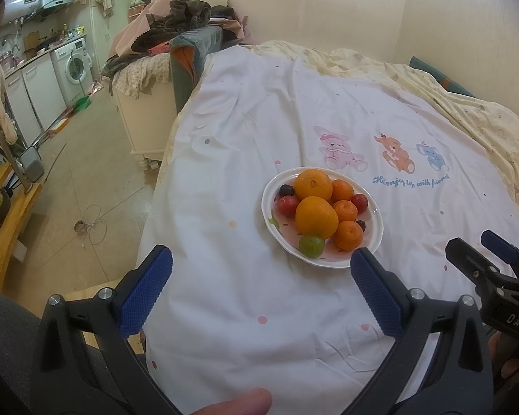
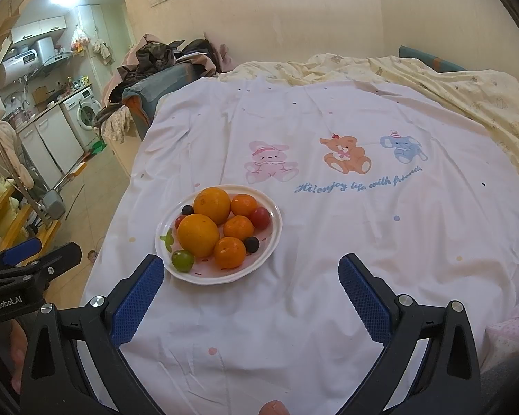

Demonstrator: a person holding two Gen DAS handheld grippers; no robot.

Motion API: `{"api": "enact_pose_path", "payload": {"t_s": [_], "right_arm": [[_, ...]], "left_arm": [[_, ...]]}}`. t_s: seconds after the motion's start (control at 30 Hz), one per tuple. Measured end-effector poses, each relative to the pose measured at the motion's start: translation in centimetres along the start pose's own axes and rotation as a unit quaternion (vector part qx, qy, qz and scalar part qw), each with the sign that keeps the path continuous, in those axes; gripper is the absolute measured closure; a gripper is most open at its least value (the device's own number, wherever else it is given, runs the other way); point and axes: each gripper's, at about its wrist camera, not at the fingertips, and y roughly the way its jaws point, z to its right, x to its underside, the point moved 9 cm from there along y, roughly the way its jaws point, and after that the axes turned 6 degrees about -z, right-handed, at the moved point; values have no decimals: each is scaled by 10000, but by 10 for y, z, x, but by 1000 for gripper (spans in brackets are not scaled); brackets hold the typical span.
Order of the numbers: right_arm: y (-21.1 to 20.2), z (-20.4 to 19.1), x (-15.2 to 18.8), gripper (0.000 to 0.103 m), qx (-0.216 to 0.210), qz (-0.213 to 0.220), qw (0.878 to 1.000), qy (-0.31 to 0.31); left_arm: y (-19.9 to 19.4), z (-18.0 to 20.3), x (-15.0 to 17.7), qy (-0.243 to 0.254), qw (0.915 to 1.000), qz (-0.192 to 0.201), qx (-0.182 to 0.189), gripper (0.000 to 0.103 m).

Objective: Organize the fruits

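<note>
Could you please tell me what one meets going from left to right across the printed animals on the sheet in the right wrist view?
Pink rabbit → orange bear → blue elephant.

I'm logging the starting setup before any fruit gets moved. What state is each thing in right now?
Left tool: open, empty, above the sheet.
Right tool: open, empty, above the sheet.
Plate: flat on the white sheet, full of fruit.
Two large oranges: on the plate, touching.
Three small mandarins: on the plate.
Green fruit: at the plate's near edge.
</note>
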Motion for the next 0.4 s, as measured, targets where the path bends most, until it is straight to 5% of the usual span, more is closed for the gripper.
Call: {"api": "enact_pose_path", "payload": {"t_s": [0.4], "right_arm": [[0, 0, 0, 0, -6, 4, 10000, 4]], "left_arm": [[3, -2, 3, -19, 9999, -97, 27, 1]]}}
